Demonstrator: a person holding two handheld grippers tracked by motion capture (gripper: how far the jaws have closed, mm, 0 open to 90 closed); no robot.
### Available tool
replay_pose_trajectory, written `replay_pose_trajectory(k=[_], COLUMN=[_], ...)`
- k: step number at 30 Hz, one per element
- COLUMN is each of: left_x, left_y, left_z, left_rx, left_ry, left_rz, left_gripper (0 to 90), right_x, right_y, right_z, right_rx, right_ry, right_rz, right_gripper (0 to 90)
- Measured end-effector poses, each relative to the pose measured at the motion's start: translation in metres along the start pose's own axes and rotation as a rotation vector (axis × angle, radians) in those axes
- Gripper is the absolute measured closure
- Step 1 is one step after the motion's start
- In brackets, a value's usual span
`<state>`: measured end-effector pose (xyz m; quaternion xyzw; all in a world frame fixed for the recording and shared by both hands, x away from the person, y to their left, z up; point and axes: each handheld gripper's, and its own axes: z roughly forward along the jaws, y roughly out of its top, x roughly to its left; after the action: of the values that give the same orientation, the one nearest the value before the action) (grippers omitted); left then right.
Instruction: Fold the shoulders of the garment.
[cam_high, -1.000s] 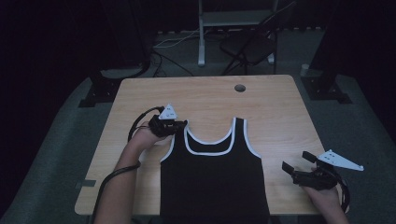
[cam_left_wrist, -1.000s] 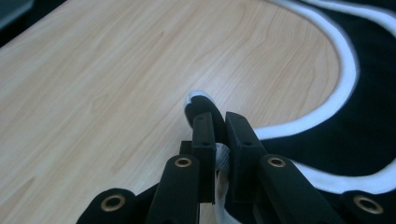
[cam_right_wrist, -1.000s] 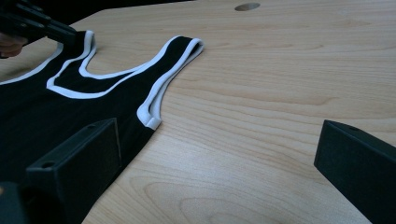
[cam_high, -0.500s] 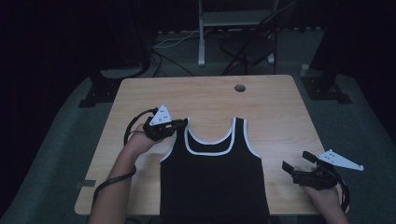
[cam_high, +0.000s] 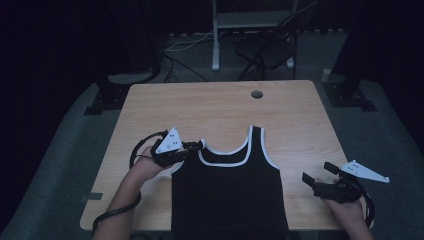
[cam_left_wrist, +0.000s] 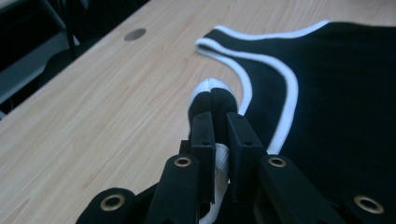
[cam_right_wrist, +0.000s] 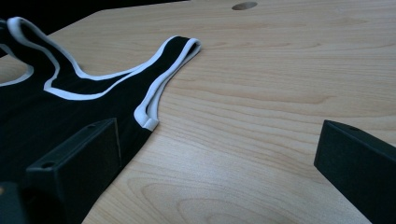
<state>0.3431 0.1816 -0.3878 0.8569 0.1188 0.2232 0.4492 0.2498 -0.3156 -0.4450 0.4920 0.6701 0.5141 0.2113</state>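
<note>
My left gripper (cam_high: 192, 147) is clamped tight on the white-trimmed strap (cam_left_wrist: 211, 91) of the black tank top (cam_high: 227, 195), the strap bunched between its 2 jaws. Beyond its tips the top's other strap (cam_left_wrist: 219, 41) lies flat on the counter (cam_high: 210, 107), the garment's body spreading off to its right. My right gripper (cam_high: 320, 174) rests wide open with nothing between its jaws, the top's edge just beside its left jaw.

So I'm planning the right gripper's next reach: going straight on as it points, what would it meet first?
Likely the tank top: the open right gripper points toward its side edge, with bare table before it.
</note>
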Motion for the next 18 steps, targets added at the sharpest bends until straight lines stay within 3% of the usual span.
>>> replay_pose_trajectory(k=[8, 14, 18], left_x=[-0.024, -0.050, -0.059], left_y=[-0.001, 0.000, -0.002], left_z=[-0.015, -0.022, -0.025], left_rx=[-0.029, -0.032, -0.033], left_ry=[-0.014, -0.012, -0.030], left_rz=[0.041, 0.100, 0.110], left_gripper=[83.1, 83.1, 83.1], right_x=[0.000, 0.000, 0.000], right_y=[0.000, 0.000, 0.000], right_z=[0.000, 0.000, 0.000], right_rx=[0.001, 0.000, 0.002], right_ry=[-0.001, -0.003, -0.003], right_rz=[0.001, 0.002, 0.001], right_gripper=[0.3, 0.3, 0.3])
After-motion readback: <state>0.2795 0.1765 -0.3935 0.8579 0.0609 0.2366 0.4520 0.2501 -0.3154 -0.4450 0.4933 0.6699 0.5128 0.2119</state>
